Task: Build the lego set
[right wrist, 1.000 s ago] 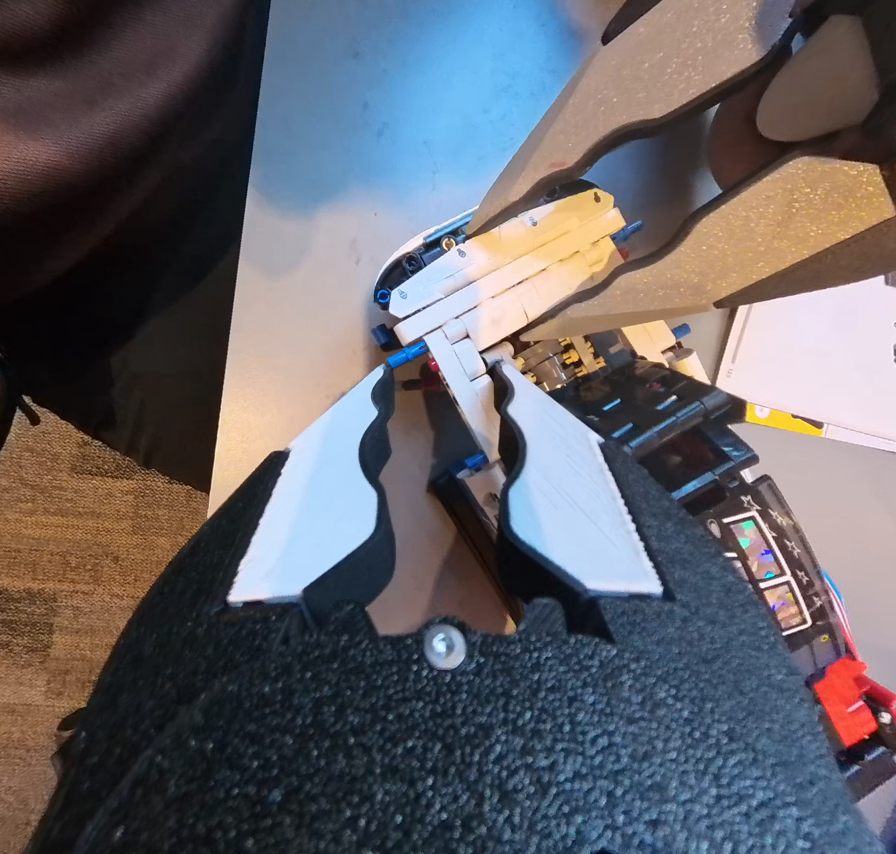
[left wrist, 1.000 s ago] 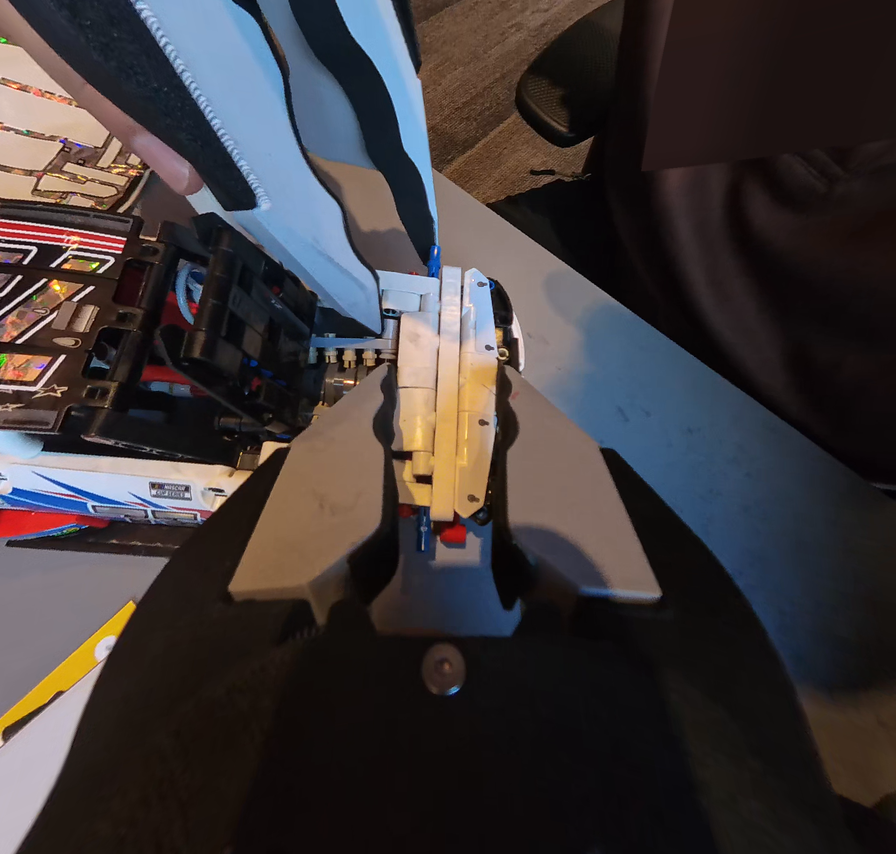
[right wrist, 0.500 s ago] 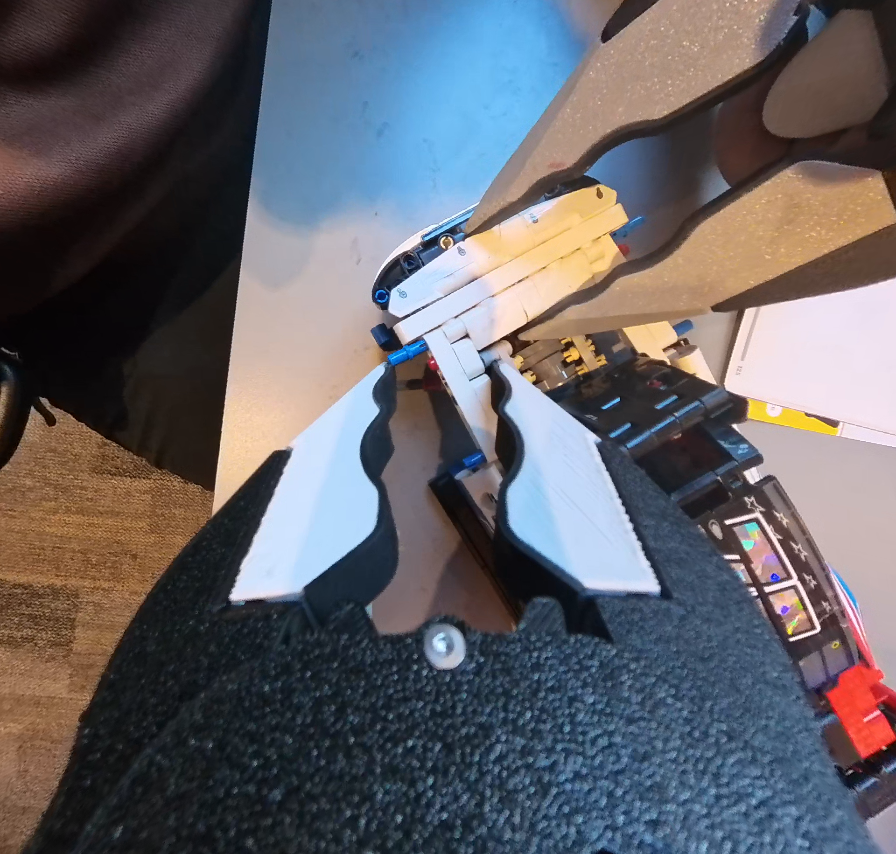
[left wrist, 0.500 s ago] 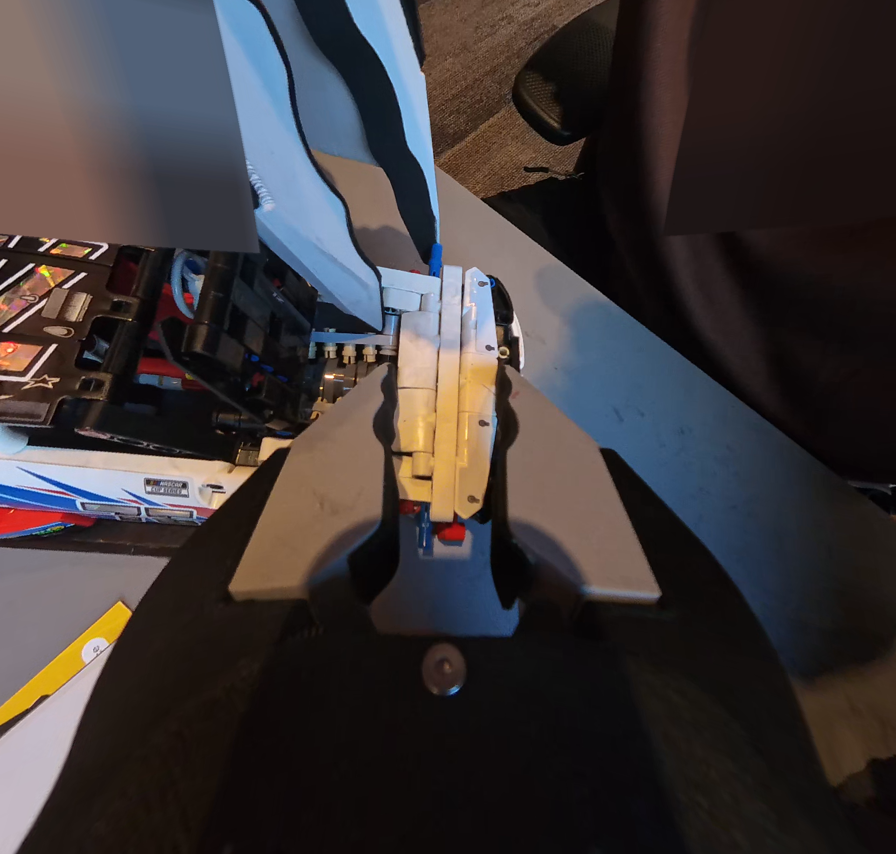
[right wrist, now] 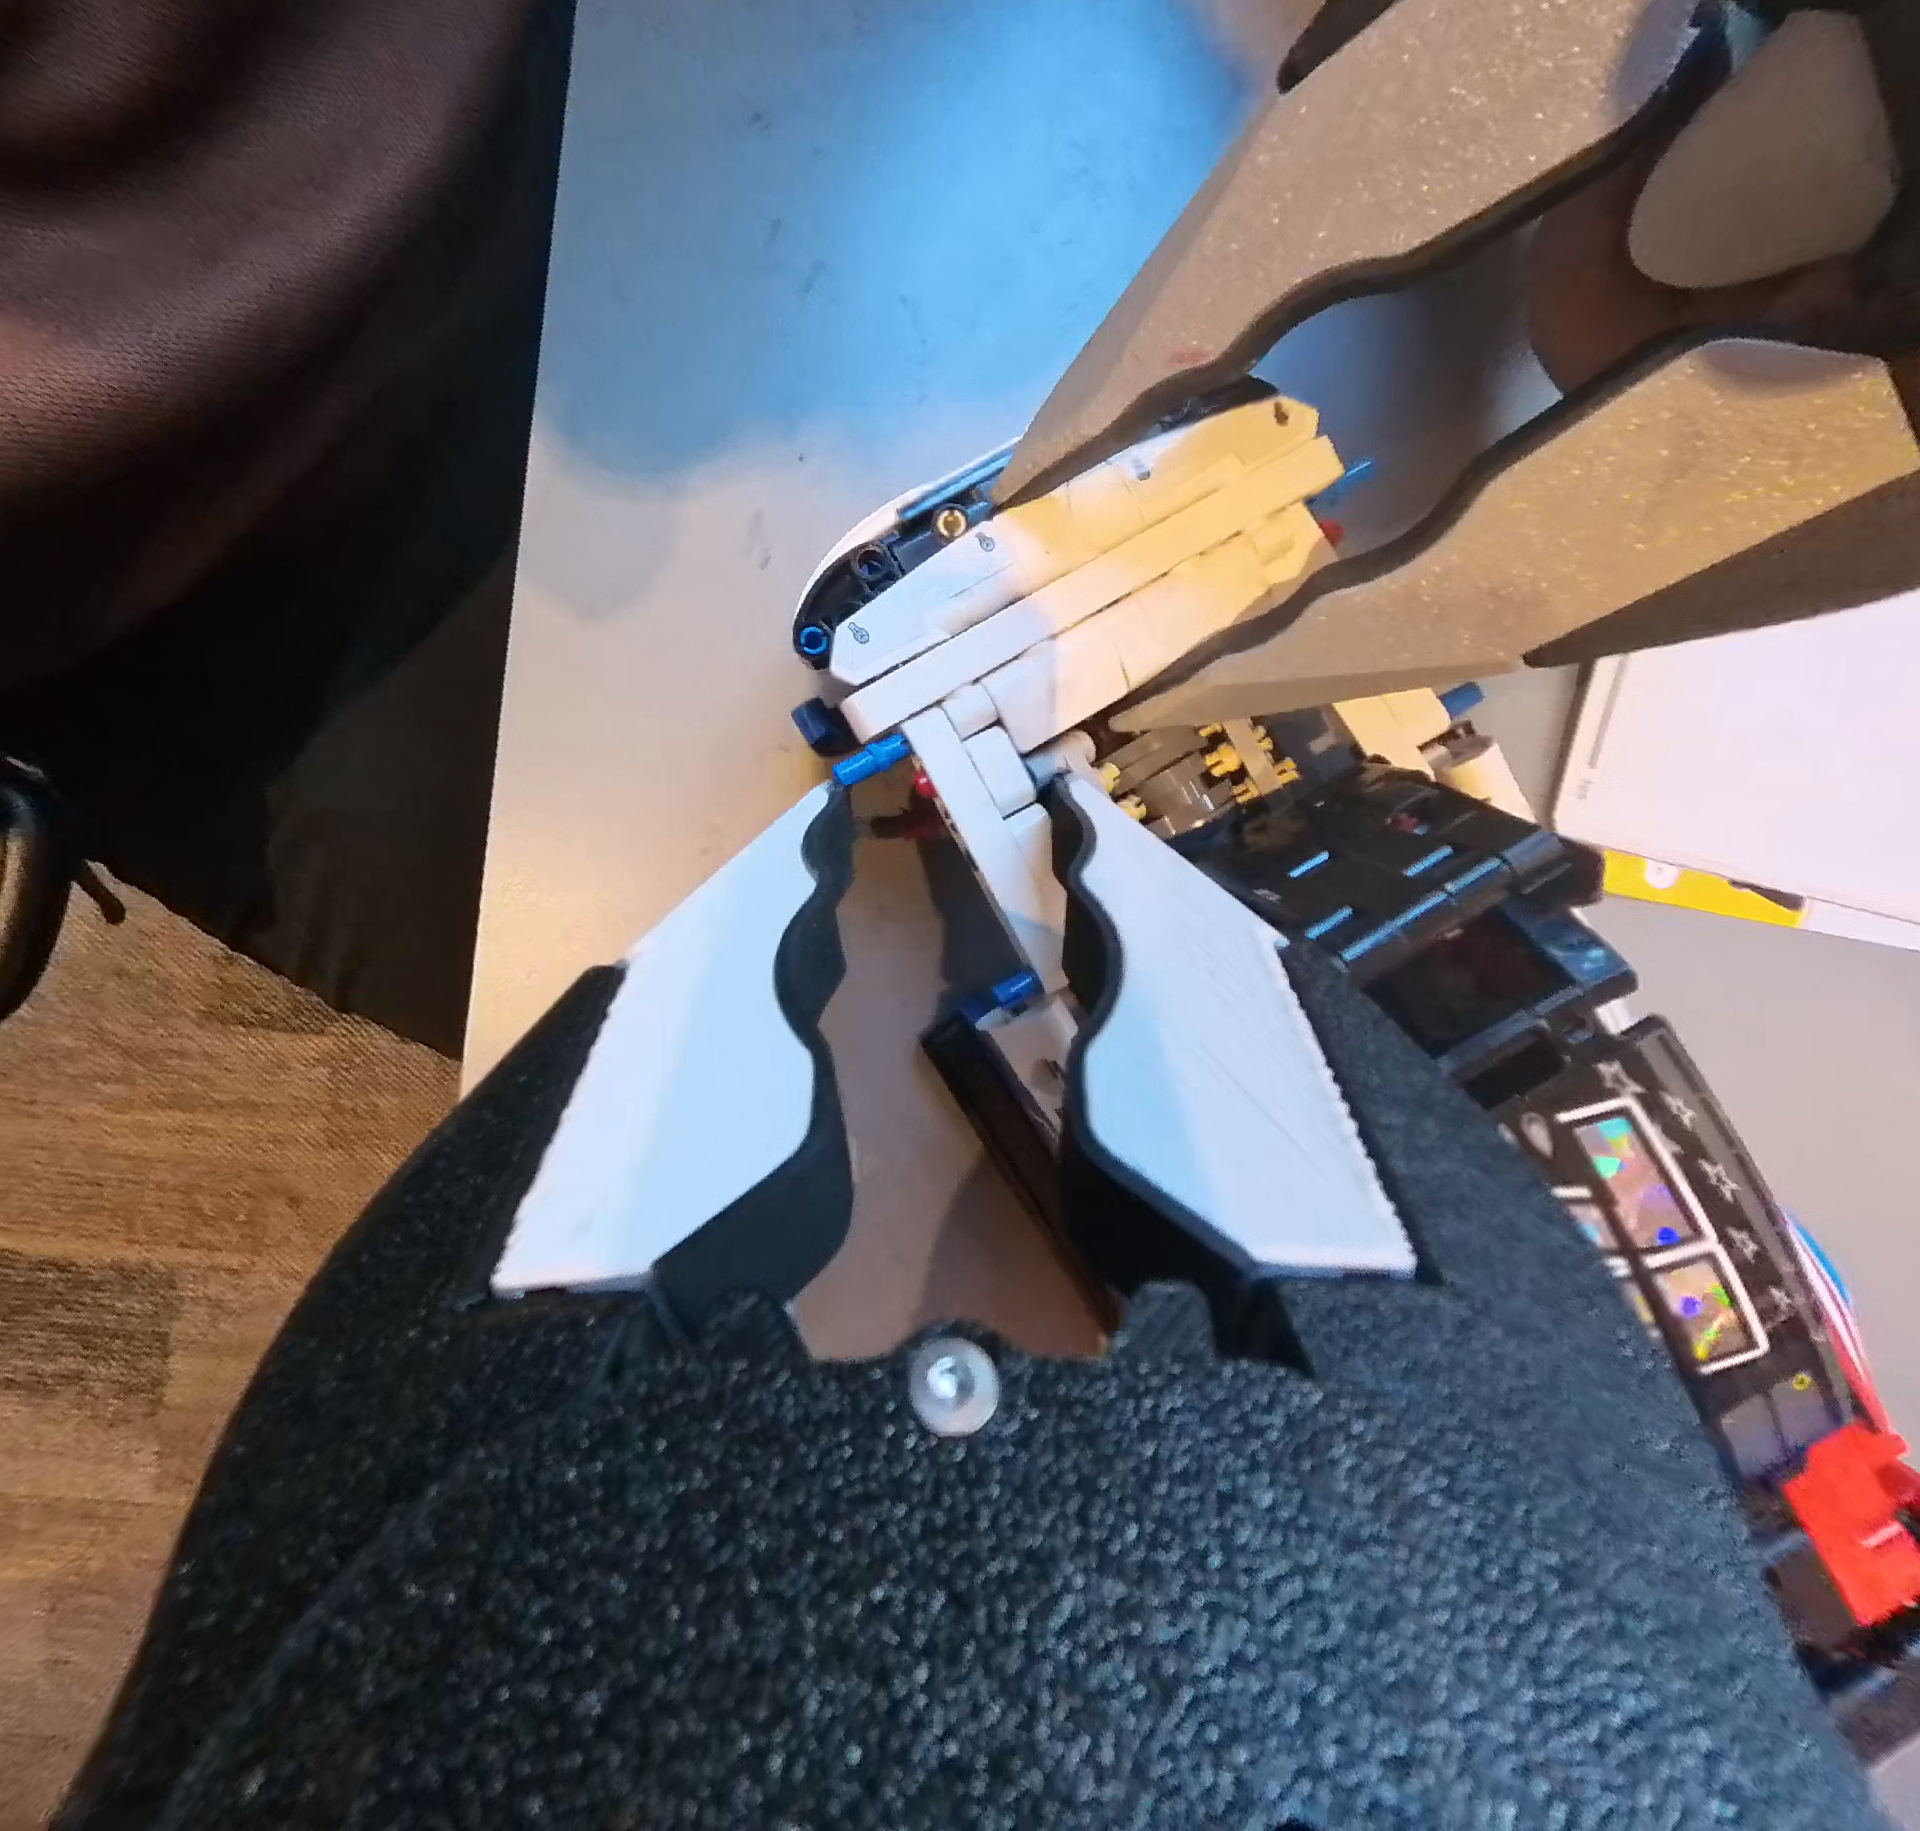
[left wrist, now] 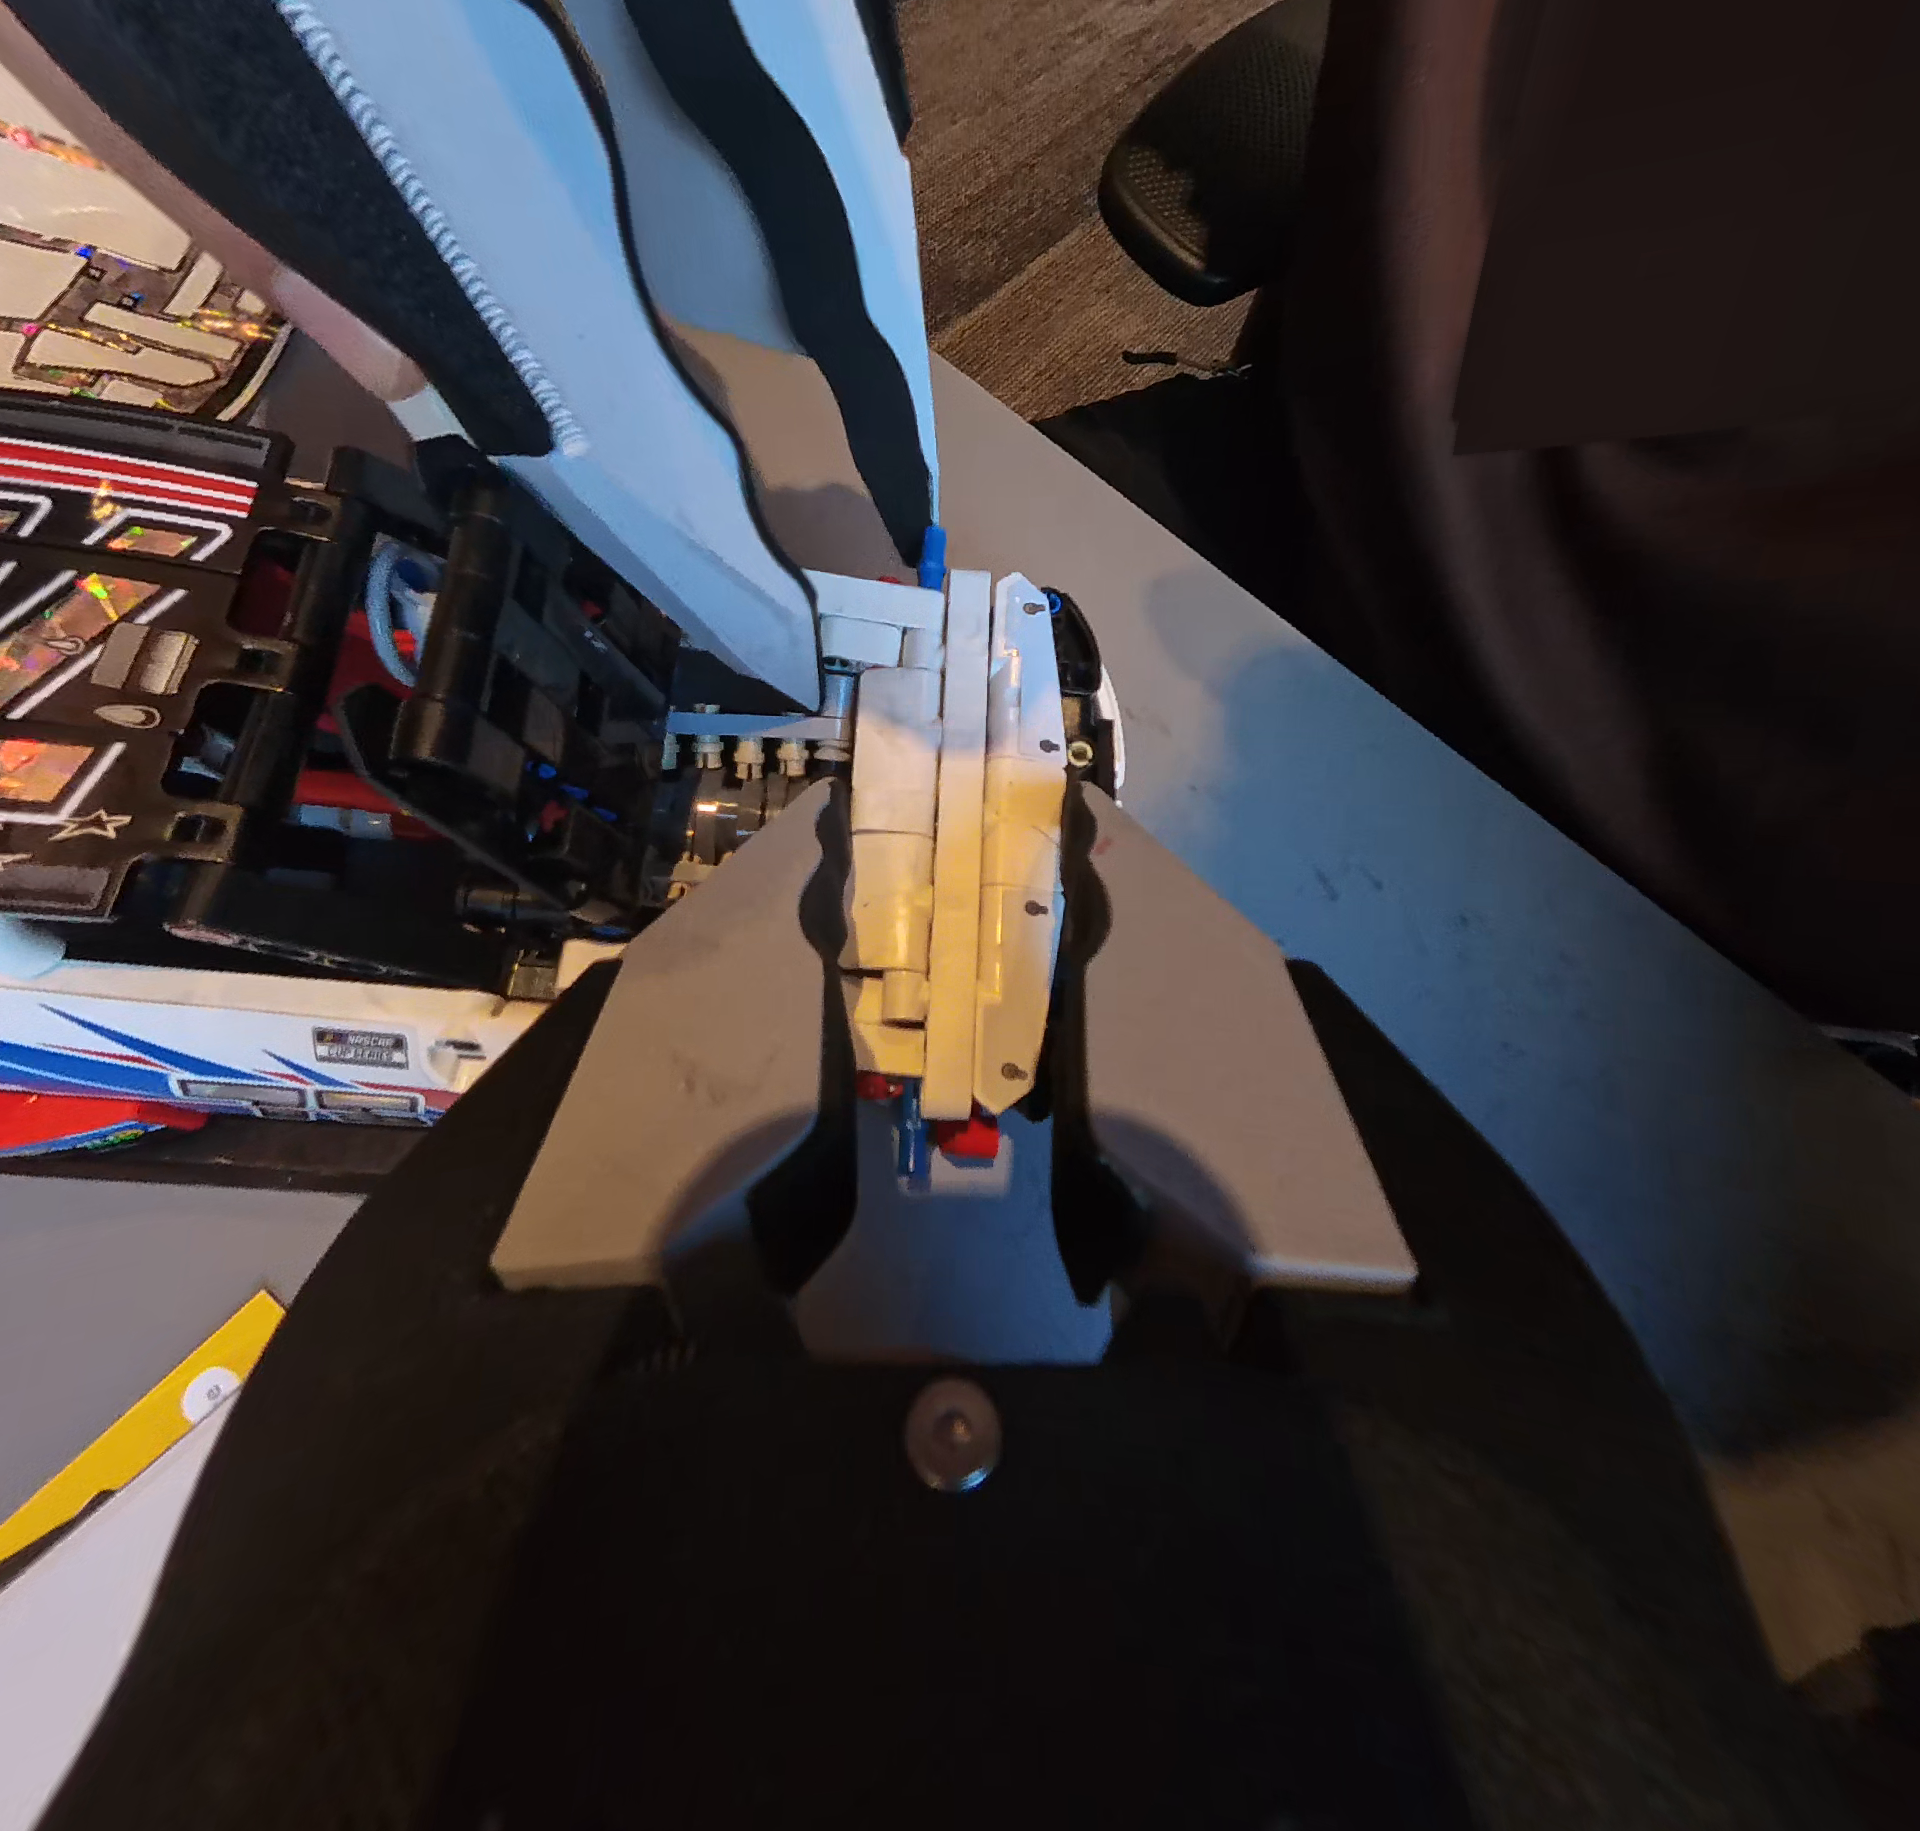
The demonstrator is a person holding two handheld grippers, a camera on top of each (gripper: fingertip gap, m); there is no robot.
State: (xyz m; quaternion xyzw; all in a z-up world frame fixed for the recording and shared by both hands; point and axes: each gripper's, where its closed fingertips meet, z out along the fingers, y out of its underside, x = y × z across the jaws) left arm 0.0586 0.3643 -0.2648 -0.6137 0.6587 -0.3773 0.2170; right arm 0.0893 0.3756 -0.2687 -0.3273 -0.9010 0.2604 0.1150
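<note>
A Lego race car [left wrist: 312,742] with a black, sticker-covered body lies on the grey table [left wrist: 1403,950]. My left gripper [left wrist: 956,805], with grey fingers, is shut on the car's white nose section [left wrist: 966,846]. In the right wrist view it reaches in from the upper right [right wrist: 1070,597] around that section [right wrist: 1039,618]. My right gripper [right wrist: 951,794], with white fingers, is open. Its jaws straddle a white beam [right wrist: 987,825] that joins the nose to the car body [right wrist: 1403,898]. The beam lies against the right finger only. A blue pin [right wrist: 868,765] sticks out by the left fingertip.
A sticker sheet [left wrist: 104,327] lies behind the car. A white and yellow booklet [left wrist: 135,1449] lies at the left, and shows in the right wrist view [right wrist: 1745,773]. The table edge runs close to the nose. A seated person's dark clothing [left wrist: 1662,534] and a chair [left wrist: 1195,192] are beyond it.
Hardly anything: the left gripper keeps its grip on the white nose section and the right gripper stays around the white beam, with only a slight wobble of the views.
</note>
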